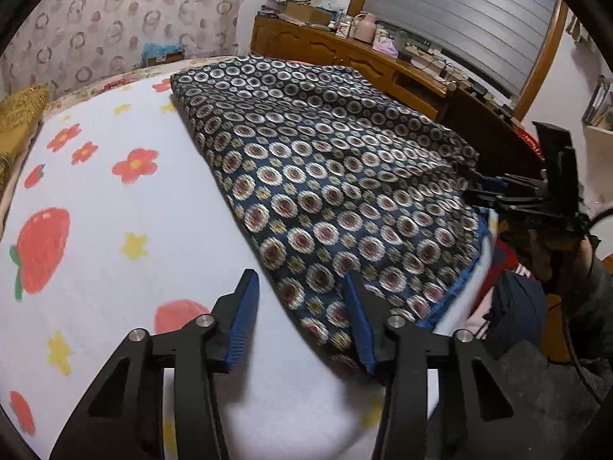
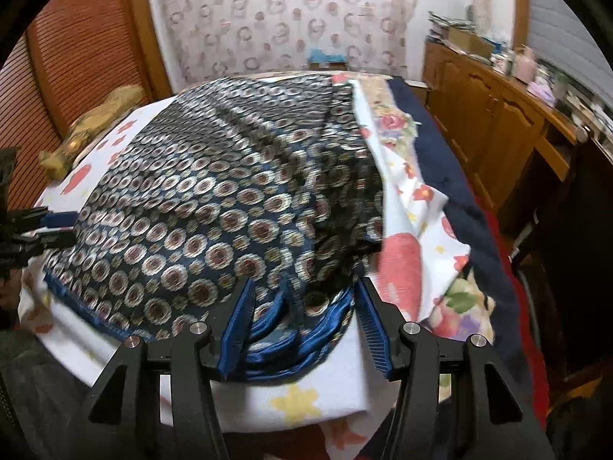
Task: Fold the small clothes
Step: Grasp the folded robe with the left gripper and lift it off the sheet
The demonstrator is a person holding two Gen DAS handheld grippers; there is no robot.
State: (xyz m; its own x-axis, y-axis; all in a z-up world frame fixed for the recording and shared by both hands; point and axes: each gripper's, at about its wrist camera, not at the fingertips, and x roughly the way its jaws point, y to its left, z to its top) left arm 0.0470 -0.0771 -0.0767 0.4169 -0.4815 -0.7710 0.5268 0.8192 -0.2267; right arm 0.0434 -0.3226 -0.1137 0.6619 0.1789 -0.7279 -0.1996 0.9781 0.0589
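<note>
Your left hand-held gripper [image 1: 302,318] gapes wide over the near corner of the patterned garment [image 1: 325,176], gripping nothing; your right hand-held gripper [image 2: 302,320], equally wide, straddles its blue hem [image 2: 302,329] at the bed's [image 1: 95,199] near edge.

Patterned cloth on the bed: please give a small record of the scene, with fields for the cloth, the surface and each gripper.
garment: dark blue patterned cloth with circle print, partly folded, blue hem bunched at one corner
surface: white blanket with red fruit and flowers
left gripper: open, fingers over the cloth's near edge, nothing held
right gripper: open, fingers on both sides of the bunched blue hem, not closed on it
background: wooden cabinet with clutter along the wall
</note>
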